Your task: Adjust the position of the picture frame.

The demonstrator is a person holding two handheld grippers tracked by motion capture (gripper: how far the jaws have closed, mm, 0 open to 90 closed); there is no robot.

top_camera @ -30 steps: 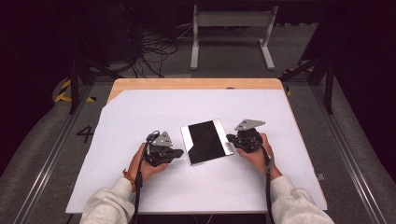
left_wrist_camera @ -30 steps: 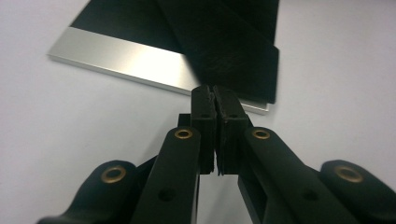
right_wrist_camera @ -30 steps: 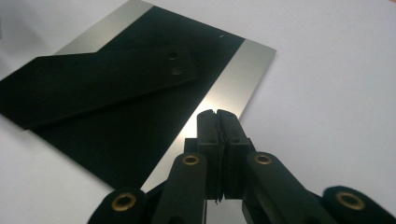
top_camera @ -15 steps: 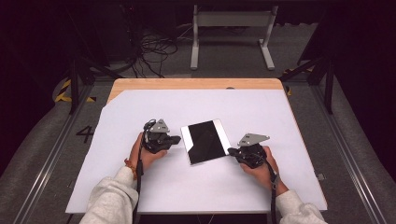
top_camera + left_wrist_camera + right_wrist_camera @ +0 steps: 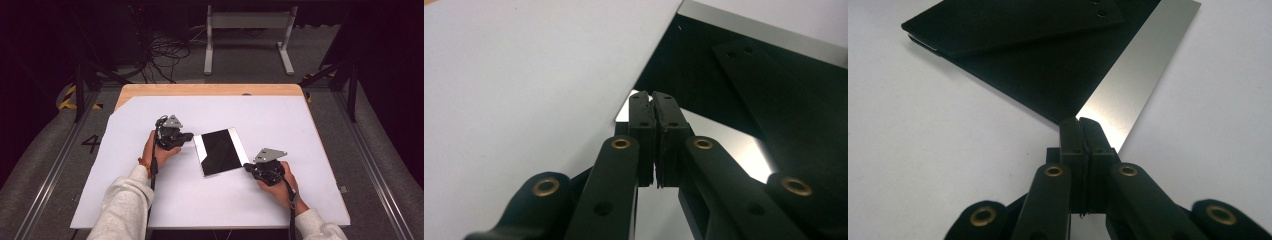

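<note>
A flat black glossy tablet with silver bands along two sides lies in the middle of the white sheet. My left gripper is shut, its tips at the tablet's far left corner. In the left gripper view the pads meet with nothing between them, above the silver band of the tablet. My right gripper is shut too, tips at the tablet's near right corner. In the right gripper view its closed tips rest at the edge of the tablet.
The white sheet covers a wooden table whose bare far edge shows. Beyond it on the floor lie black cables and a grey metal stand. Rails run along both sides of the table.
My left hand has slid away from the person, up to the tablet's far left corner. My right hand has come back toward the person, down to the near right corner. The tablet has stayed put.
</note>
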